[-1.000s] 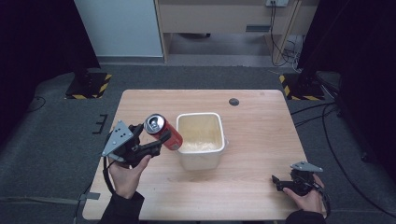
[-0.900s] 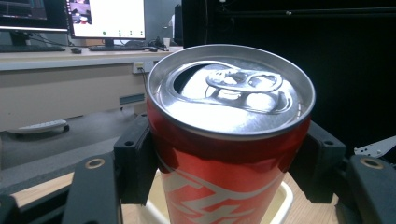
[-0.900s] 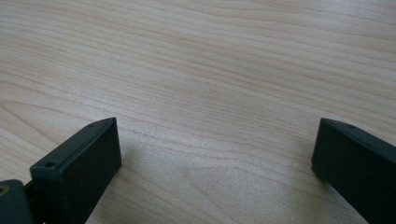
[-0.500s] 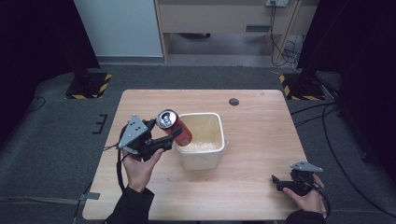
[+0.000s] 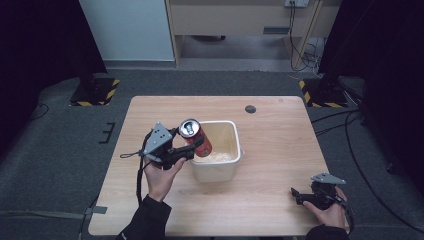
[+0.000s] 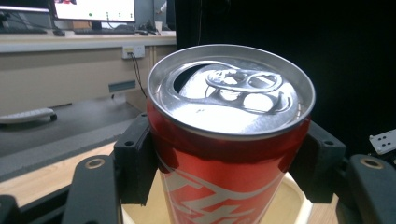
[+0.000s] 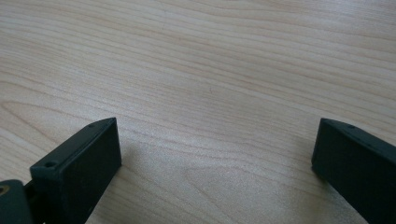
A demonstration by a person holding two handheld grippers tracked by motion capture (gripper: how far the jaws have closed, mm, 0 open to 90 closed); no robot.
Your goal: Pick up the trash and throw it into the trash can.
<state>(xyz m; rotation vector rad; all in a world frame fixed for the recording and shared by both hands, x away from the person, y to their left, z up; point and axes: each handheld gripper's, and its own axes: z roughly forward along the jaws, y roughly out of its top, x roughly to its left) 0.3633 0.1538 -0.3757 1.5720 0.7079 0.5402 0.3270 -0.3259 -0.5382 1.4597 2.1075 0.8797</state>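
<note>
An opened red soda can point(image 5: 196, 138) with a silver top point(image 6: 231, 91) hangs tilted over the left side of a cream plastic tub point(image 5: 236, 150) in the middle of the table. My left gripper point(image 5: 192, 149) is shut on the can, its black jaws pressing both sides of it in the left gripper view point(image 6: 229, 177). At the table's front right corner my right gripper point(image 5: 296, 195) rests low on the wood, open, with bare tabletop between its jaws point(image 7: 215, 154).
The wooden table point(image 5: 280, 135) has a small dark round disc point(image 5: 250, 109) near its far edge. Dark floor surrounds the table, with black stands on yellow-striped bases at both far sides and a desk behind.
My left gripper has carried the can rightward from beside the tub until it is over the tub's left part. The right gripper has stayed put.
</note>
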